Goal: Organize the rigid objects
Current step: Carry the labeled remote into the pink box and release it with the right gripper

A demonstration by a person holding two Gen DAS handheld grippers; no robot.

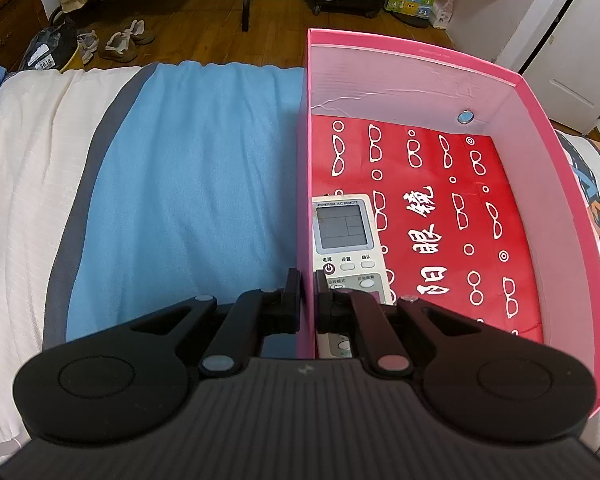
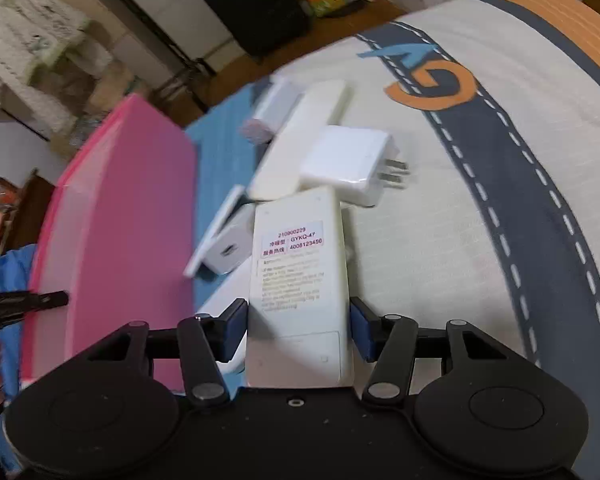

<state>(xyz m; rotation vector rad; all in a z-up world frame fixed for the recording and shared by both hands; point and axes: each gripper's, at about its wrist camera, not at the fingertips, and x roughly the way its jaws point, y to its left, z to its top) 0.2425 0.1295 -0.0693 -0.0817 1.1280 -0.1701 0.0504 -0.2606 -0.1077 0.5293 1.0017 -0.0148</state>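
A pink box (image 1: 556, 216) with a red patterned floor stands on the bed. An A/C remote (image 1: 346, 240) lies inside it by the left wall. My left gripper (image 1: 308, 292) is shut on the box's left wall (image 1: 305, 184), one finger outside and one inside. My right gripper (image 2: 298, 320) is shut on a white remote (image 2: 300, 272), label side up, beside the box (image 2: 128, 240). Past it lie a white plug adapter (image 2: 348, 164), a second long white remote (image 2: 300, 140) and small white chargers (image 2: 228, 248).
The bed has a blue blanket (image 1: 188, 200) and a white sheet (image 1: 24, 184) left of the box. A quilt with dark stitched bands (image 2: 540, 208) lies to the right. Shoes (image 1: 120, 40), bags and a black case stand on the wooden floor beyond.
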